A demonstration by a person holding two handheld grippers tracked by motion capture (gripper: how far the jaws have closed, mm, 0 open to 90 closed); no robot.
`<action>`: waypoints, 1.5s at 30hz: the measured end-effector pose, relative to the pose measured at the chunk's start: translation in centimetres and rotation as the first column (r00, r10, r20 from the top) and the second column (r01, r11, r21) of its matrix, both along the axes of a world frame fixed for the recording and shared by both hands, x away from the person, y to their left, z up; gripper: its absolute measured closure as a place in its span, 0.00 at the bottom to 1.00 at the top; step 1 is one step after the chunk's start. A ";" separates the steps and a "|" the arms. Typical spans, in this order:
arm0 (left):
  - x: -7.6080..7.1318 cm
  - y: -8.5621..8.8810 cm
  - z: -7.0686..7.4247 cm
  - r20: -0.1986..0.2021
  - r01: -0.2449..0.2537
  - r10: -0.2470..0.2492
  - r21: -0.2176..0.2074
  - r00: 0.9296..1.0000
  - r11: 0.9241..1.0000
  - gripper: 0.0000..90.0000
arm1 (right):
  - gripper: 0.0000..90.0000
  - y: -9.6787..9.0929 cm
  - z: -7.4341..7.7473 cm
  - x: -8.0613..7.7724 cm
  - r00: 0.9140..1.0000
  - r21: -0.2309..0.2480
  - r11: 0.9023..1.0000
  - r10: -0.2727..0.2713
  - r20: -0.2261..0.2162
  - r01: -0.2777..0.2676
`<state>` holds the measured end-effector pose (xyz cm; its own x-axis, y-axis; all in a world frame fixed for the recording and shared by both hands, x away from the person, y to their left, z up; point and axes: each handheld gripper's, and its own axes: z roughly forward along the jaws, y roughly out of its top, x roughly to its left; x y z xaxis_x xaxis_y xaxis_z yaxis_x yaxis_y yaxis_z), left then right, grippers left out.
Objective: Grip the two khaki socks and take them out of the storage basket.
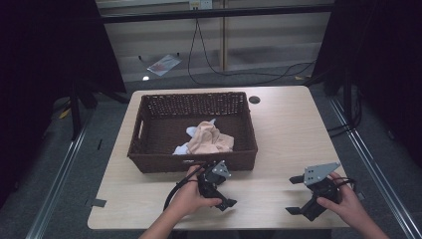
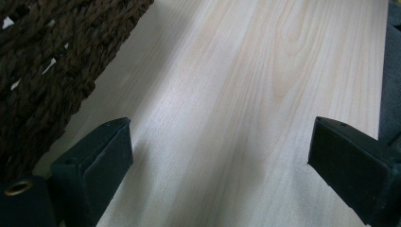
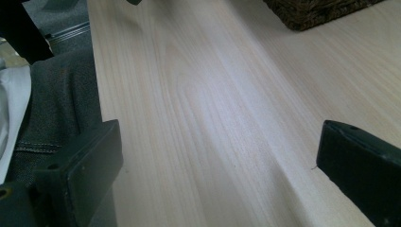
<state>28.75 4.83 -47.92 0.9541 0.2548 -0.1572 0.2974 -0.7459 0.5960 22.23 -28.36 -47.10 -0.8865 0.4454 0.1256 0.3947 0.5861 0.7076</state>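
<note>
A dark woven basket (image 1: 194,162) stands on the left half of the light wooden table (image 1: 288,134). Inside it lies a crumpled peach cloth (image 1: 211,139) on top of a white cloth (image 1: 182,149). My left gripper (image 1: 223,190) rests just in front of the basket's front wall, held in a hand, jaws wide apart with nothing between them. In the left gripper view its jaws (image 2: 220,135) frame bare wood, with the basket wall (image 2: 42,61) at the left. My right gripper (image 1: 294,195) sits near the table's front right, also open and empty (image 3: 220,137).
A round cable hole (image 1: 254,99) lies behind the basket's right corner. Black cables (image 1: 239,73) and a plastic bag (image 1: 163,63) are on the floor beyond the table. The person's trouser leg (image 3: 61,104) shows at the table's near edge.
</note>
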 end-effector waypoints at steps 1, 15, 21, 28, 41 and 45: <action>0.0 0.0 0.0 0.000 0.000 0.000 0.000 1.000 1.000 0.08 | 0.01 0.0 0.0 0.0 1.000 0.000 1.000 0.000 0.000 0.000; 0.6 0.2 1.9 -0.044 0.005 -0.005 0.001 0.999 1.000 0.08 | 0.01 -0.1 0.1 0.0 1.000 0.007 1.000 -0.005 0.004 0.005; 1.1 0.4 3.4 -0.060 -0.005 0.004 -0.013 0.998 1.000 0.09 | 0.01 -0.1 0.1 0.0 1.000 0.004 1.000 -0.002 -0.001 0.002; 1.8 0.3 5.4 -0.074 0.007 -0.008 -0.007 0.997 1.000 0.09 | 0.01 -0.1 0.0 0.0 1.000 0.005 1.000 -0.004 -0.004 0.005; 3.2 0.4 8.1 -0.101 -0.010 0.008 -0.018 0.995 1.000 0.09 | 0.01 -0.1 0.1 0.0 1.000 0.006 1.000 -0.003 -0.003 0.003; 3.7 0.3 8.9 -0.105 -0.019 0.017 -0.020 0.994 1.000 0.09 | 0.01 -0.1 0.0 0.0 1.000 0.007 1.000 -0.003 -0.005 0.003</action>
